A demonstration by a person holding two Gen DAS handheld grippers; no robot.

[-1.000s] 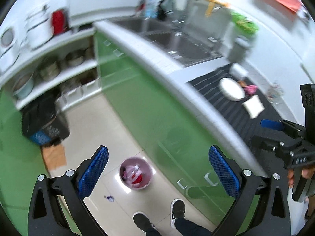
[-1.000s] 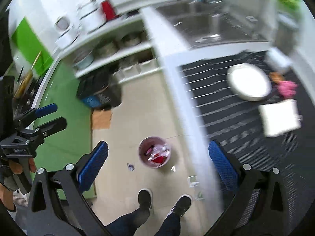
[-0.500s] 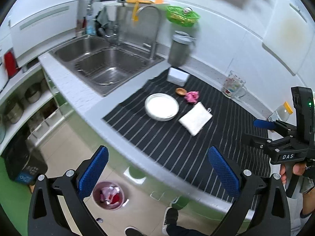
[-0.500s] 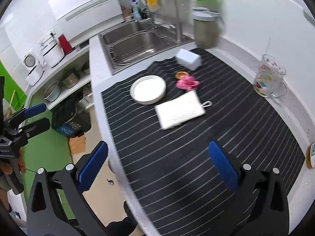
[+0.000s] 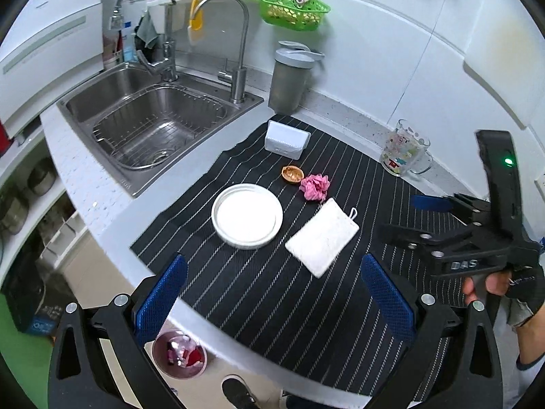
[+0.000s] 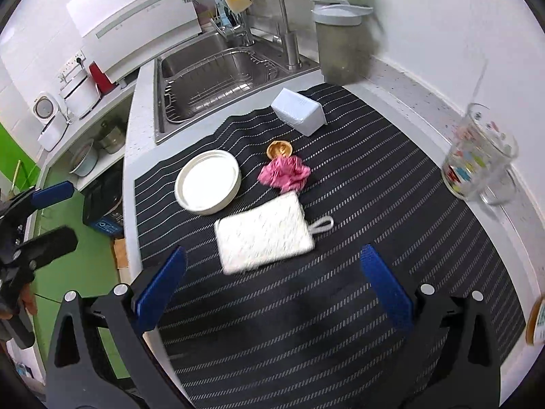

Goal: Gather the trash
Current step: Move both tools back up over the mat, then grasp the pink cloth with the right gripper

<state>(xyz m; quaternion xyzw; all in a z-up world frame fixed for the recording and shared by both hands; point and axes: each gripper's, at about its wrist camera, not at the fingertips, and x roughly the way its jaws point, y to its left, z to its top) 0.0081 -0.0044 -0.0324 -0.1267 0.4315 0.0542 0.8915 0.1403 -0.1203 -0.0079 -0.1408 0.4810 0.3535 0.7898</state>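
Approach step: right gripper (image 6: 272,283) and left gripper (image 5: 272,293) spread wide, empty. Pink wrapper (image 6: 284,174) ahead beyond cloth (image 6: 264,238), beside nutshell (image 6: 278,149). Next: reach forward, lower, pinch wrapper.

The surface's near edge lies bare striped mat (image 5: 259,293), open to a claw. Toward the middle, white plate (image 5: 247,215) and sponge pad (image 5: 322,237) sit close together, seemingly not touching. A glass mug (image 5: 404,151) guards the far right edge.
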